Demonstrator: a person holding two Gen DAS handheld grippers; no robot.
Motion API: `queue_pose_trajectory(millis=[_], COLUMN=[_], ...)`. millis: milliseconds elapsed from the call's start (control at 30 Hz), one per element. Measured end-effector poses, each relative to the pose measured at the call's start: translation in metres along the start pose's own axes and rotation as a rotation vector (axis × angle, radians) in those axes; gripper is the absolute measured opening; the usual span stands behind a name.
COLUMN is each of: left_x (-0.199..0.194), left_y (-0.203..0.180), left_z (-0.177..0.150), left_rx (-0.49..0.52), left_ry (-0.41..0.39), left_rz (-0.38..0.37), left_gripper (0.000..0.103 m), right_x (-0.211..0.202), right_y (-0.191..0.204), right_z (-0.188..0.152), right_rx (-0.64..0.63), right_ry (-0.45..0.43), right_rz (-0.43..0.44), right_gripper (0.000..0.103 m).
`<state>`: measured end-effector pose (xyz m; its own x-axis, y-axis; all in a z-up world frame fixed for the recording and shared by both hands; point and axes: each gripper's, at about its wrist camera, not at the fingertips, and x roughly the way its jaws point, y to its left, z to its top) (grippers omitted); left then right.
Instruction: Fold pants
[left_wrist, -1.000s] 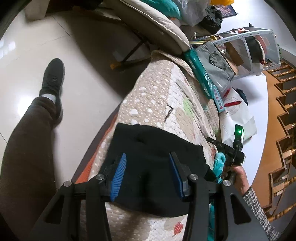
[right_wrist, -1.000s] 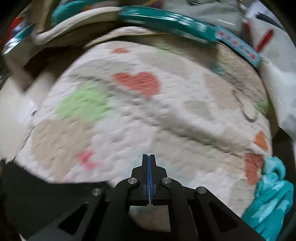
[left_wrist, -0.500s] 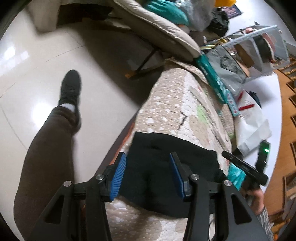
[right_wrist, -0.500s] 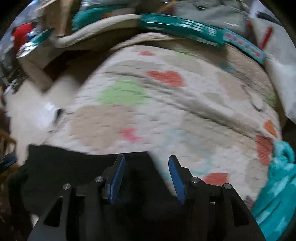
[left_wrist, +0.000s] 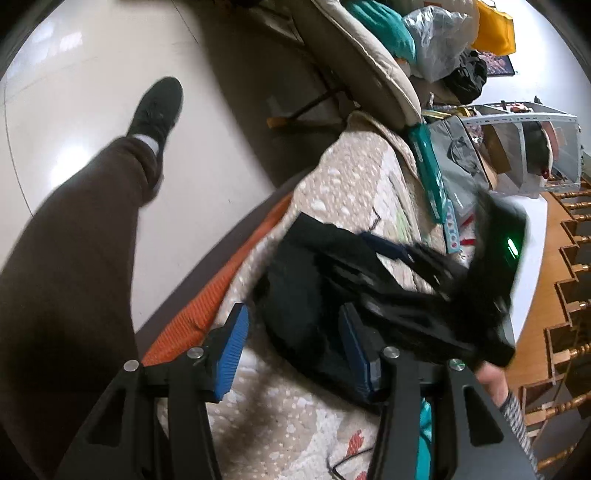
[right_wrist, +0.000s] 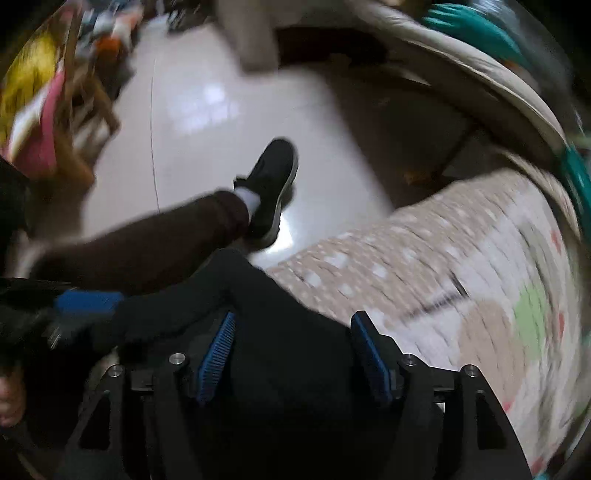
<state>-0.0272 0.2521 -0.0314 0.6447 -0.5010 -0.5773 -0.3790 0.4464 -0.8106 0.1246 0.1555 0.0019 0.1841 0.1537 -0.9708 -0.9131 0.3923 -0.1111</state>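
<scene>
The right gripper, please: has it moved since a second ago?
Yes. The right gripper has swung left from the quilt toward the floor, opening above the pants.

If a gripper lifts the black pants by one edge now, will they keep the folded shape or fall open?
The black pants are soft cloth lying in loose layers on the quilted cover, so they would probably sag and unfold. They look light, and may slide on the cover if pushed. Both the left gripper and right gripper are open, so nothing holds the fold.
</scene>
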Motion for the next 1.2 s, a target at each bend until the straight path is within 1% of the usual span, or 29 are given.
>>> queue_pose_trajectory(millis=[100, 200, 300, 533, 567, 600, 633, 700, 800, 933, 967, 1067, 1200], left_x=[0.002, 0.001, 0.0, -0.007, -0.008, -0.009, -0.009, -0.009, -0.008, -0.002, 0.001, 0.01, 0.027], left_y=[0.001, 0.004, 0.006, 0.01, 0.009, 0.008, 0.008, 0.006, 0.002, -0.008, -0.011, -0.016, -0.02], left_z=[-0.004, -0.003, -0.003, -0.002, -0.002, -0.003, -0.003, -0.004, -0.007, -0.009, -0.009, -0.004, 0.008], left_rx=[0.0, -0.006, -0.007, -0.031, -0.028, -0.025, -0.021, -0.013, 0.003, 0.036, 0.046, 0.061, 0.06], left_ry=[0.0, 0.005, 0.009, -0.012, -0.016, -0.021, -0.024, -0.025, -0.023, -0.017, -0.015, -0.003, 0.008], left_rz=[0.009, -0.002, -0.019, -0.036, -0.034, -0.031, -0.03, -0.029, -0.029, -0.039, -0.044, -0.09, -0.121], left_gripper=[0.049, 0.049, 0.049, 0.05, 0.05, 0.051, 0.051, 0.052, 0.053, 0.056, 0.057, 0.063, 0.065], right_x=[0.019, 0.024, 0.028, 0.024, 0.022, 0.02, 0.018, 0.013, 0.002, -0.016, -0.019, -0.026, -0.028], right_y=[0.007, 0.007, 0.006, 0.0, -0.001, -0.001, -0.002, -0.009, -0.019, -0.033, -0.034, -0.036, -0.034], right_z=[0.015, 0.025, 0.028, 0.023, 0.022, 0.021, 0.021, 0.02, 0.019, 0.018, 0.018, 0.019, 0.019], right_rx=[-0.034, -0.008, 0.004, 0.036, 0.044, 0.051, 0.063, 0.101, 0.156, 0.224, 0.232, 0.24, 0.24], right_ry=[0.046, 0.056, 0.07, 0.108, 0.106, 0.104, 0.099, 0.086, 0.047, -0.009, -0.018, -0.034, -0.041], right_rz=[-0.013, 0.011, 0.013, 0.087, 0.099, 0.112, 0.121, 0.13, 0.14, 0.155, 0.158, 0.162, 0.165], right_gripper=[0.07, 0.07, 0.07, 0.07, 0.062, 0.042, 0.036, 0.028, 0.024, 0.024, 0.024, 0.024, 0.024])
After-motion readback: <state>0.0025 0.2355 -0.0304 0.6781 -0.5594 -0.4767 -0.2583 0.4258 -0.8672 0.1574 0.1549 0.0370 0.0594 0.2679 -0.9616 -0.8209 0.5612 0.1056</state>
